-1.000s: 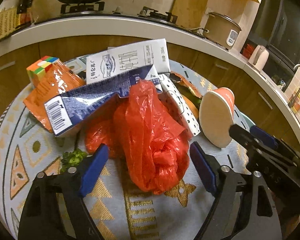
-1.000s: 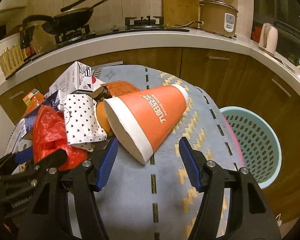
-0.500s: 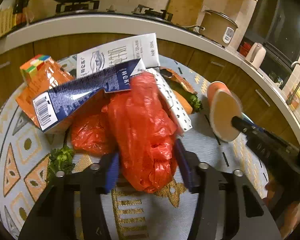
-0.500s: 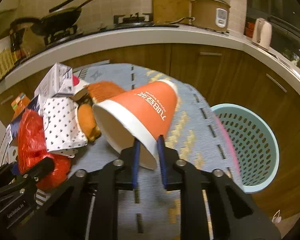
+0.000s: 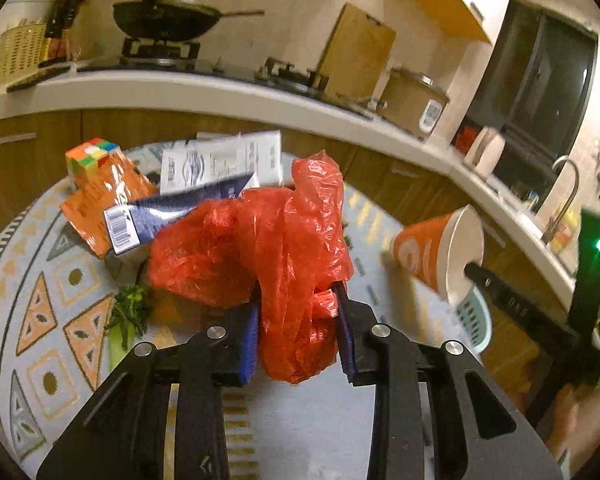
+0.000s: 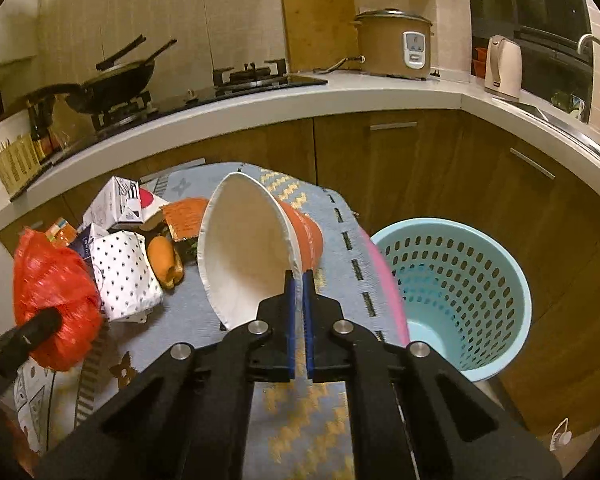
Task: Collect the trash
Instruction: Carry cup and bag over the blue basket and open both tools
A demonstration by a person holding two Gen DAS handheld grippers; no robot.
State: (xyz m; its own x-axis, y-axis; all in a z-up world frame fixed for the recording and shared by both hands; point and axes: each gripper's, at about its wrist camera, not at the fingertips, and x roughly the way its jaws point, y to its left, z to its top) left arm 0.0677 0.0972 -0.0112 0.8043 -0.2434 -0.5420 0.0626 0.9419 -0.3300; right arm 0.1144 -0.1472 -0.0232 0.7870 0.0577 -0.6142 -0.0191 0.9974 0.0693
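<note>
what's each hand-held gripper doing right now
Left hand-held gripper: closed on the red plastic bag.
Right hand-held gripper: closed on the paper cup's rim.

Red bag (image 5: 260,248). Orange cup (image 6: 300,232), white inside and at the rim. Pale blue basket (image 6: 460,292), perforated. Grey-blue table (image 5: 32,280) cloth with orange triangles and yellow zigzags. White box (image 6: 124,276) with black dots. Dark blue carton (image 5: 172,216) with a barcode. Multicoloured cube (image 5: 92,156). Orange packet (image 5: 100,200). Black tools with blue pads (image 6: 288,312).
</note>
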